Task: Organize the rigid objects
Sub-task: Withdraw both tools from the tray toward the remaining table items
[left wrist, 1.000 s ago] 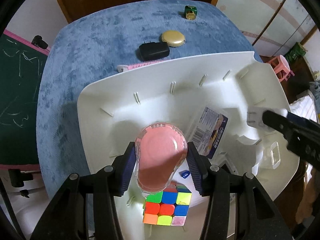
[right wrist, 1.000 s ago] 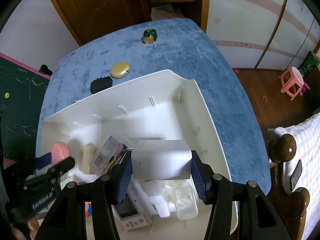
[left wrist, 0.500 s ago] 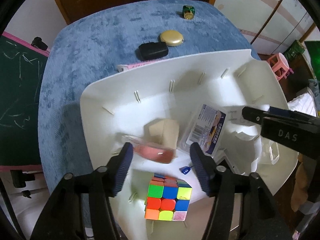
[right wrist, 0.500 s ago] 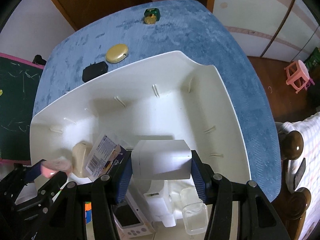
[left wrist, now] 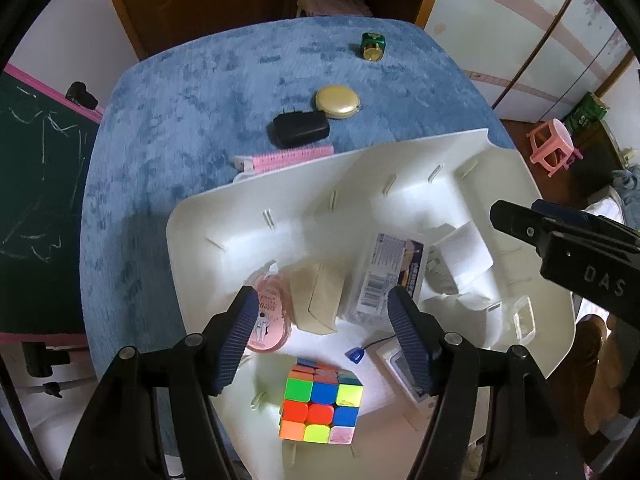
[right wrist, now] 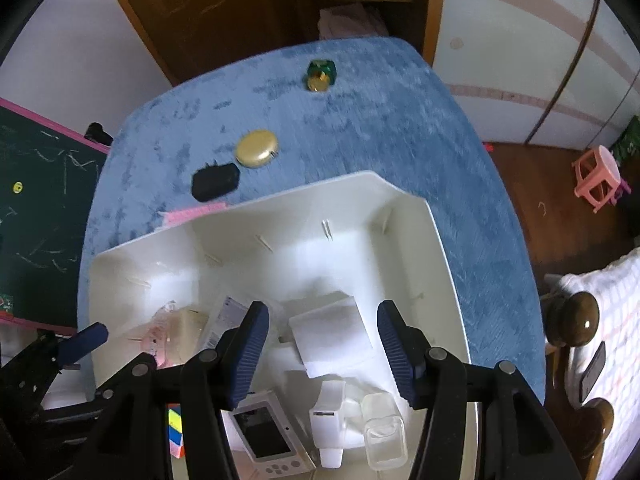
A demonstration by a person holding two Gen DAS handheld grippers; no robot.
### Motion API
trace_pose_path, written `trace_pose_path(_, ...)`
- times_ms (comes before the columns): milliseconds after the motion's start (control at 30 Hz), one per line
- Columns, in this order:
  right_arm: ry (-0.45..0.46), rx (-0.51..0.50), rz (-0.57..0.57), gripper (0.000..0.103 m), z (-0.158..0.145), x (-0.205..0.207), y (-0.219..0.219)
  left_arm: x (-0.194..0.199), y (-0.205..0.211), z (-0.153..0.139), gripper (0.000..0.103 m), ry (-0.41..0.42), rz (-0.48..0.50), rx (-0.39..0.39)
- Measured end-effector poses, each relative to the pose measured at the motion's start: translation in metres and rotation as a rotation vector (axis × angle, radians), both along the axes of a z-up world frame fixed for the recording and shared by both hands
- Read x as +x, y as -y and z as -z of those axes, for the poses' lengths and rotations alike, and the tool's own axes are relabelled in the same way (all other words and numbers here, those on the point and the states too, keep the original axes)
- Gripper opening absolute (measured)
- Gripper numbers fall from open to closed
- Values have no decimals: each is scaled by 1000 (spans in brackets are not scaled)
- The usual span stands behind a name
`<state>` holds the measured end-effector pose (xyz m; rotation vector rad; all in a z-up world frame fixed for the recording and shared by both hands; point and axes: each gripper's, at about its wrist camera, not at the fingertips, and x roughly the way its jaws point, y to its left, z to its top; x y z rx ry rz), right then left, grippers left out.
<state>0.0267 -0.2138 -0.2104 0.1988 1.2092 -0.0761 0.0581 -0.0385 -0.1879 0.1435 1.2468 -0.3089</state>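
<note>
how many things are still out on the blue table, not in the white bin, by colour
black: 1, the charger
gold: 1, the compact
pink: 1, the comb
green: 1, the small bottle
total: 4

Left claw (left wrist: 324, 336) and right claw (right wrist: 322, 346) agape, empty.

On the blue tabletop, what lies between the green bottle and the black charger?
The gold oval compact lies between the green bottle and the black charger, nearly touching the charger. Both wrist views show it.
</note>
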Motion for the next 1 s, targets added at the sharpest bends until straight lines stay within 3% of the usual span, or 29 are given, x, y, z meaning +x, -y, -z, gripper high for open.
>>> trace_pose_path(600,89,33,-13,57,-61,16,19,30,14,-65,71,107,5,-67)
trace_pose_path(1000,163,21,-31,57,-113,66,42,73,34,-104,71,197,18,-68)
